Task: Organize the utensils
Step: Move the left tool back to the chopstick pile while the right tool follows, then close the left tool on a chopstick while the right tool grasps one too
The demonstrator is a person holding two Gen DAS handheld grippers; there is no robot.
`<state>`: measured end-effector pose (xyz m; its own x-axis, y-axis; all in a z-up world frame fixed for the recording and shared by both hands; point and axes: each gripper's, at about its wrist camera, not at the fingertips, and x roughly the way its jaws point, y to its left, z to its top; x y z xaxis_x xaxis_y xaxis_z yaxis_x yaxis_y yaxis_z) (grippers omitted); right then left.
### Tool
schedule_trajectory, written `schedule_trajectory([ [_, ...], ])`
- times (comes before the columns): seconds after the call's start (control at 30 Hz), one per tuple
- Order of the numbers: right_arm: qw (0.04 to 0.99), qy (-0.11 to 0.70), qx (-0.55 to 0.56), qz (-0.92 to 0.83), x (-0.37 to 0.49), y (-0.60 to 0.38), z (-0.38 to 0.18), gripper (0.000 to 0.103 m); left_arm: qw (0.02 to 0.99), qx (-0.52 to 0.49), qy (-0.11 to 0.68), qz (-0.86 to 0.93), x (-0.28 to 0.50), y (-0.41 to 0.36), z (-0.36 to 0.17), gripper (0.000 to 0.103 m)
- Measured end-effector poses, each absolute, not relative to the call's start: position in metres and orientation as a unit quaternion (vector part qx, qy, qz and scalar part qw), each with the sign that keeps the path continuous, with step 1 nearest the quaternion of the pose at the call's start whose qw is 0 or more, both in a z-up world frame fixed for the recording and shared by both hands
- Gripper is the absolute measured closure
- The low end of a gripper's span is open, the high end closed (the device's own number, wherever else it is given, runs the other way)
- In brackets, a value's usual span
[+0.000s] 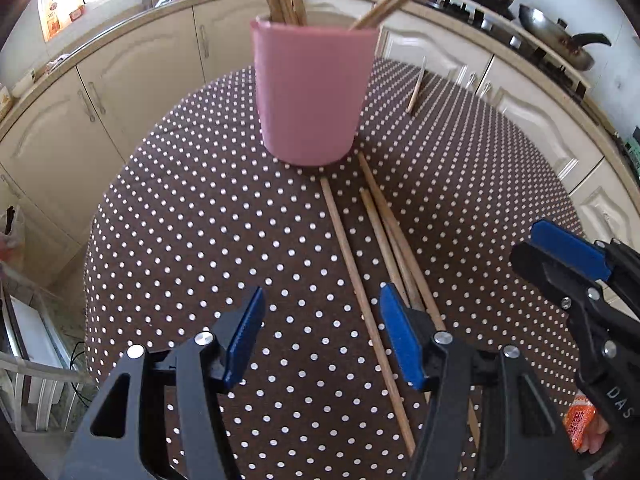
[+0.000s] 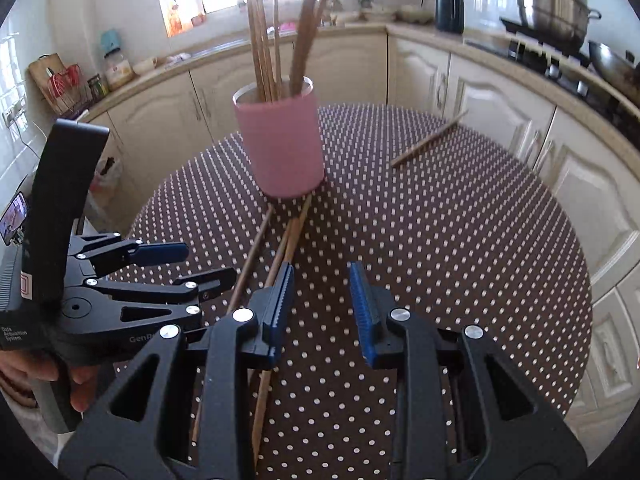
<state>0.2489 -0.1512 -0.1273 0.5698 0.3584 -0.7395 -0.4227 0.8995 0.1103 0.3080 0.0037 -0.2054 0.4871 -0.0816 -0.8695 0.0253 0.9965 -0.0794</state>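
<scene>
Loose chopsticks [image 1: 362, 292] lie bunched mid-table [image 1: 200, 220], long axis running from pink cup [image 1: 310, 96] toward near edge. Left gripper [image 1: 322, 336] nearer, jaws apart, empty, one stick between them. Right gripper [image 2: 322, 308] beside bunch, jaws apart, nothing between them. One stray chopstick [image 2: 428, 140] near far edge.

The tablecloth [image 1: 200, 220] is dark brown with a regular pattern of small white dots. The cup [image 1: 308, 96] standing on it is plain matte pink, with a pale whitish inner rim seen from the right wrist view [image 2: 276, 92]. The chopsticks in the cup [image 2: 264, 56] and the loose chopsticks [image 1: 360, 276] lying on the cloth are light tan wood. The left gripper [image 1: 322, 336] is black with bright blue pads and silver screw heads; the right gripper [image 2: 322, 304] has the same black body and blue ribbed pads. The cabinets [image 1: 132, 92] are cream. The kettle [image 2: 450, 10] is black, the big pot [image 2: 554, 4] shiny steel grey.
</scene>
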Motion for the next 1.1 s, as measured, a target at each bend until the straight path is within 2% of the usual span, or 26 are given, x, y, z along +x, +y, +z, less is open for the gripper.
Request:
schedule_trajectory([
  [0.07,0.875,0.428,-0.038,0.224,0.253,-0.152,-0.134,0.073,0.857,-0.024,0.514,-0.031,0.312,0.0,-0.211,0.054],
  [0.3,0.84,0.48,-0.048,0.247,0.26,-0.143,-0.152,0.073,0.855,-0.003,0.519,-0.019,0.32,-0.009,-0.219,0.062],
  [0.43,0.826,0.5,-0.051,0.256,0.263,-0.137,-0.16,0.073,0.857,0.023,0.515,-0.021,0.324,-0.02,-0.221,0.085],
  [0.53,0.817,0.512,-0.056,0.259,0.266,-0.131,-0.164,0.073,0.855,0.021,0.518,-0.024,0.327,-0.02,-0.219,0.093],
  [0.67,0.81,0.524,-0.067,0.255,0.271,-0.123,-0.169,0.074,0.854,0.014,0.519,-0.028,0.327,-0.016,-0.217,0.097],
  [0.93,0.802,0.536,-0.112,0.237,0.278,-0.102,-0.173,0.074,0.853,0.012,0.52,-0.034,0.322,-0.008,-0.214,0.097],
  [1.1,0.801,0.539,-0.142,0.221,0.286,-0.087,-0.175,0.09,0.854,0.012,0.519,-0.035,0.319,-0.007,-0.213,0.097],
])
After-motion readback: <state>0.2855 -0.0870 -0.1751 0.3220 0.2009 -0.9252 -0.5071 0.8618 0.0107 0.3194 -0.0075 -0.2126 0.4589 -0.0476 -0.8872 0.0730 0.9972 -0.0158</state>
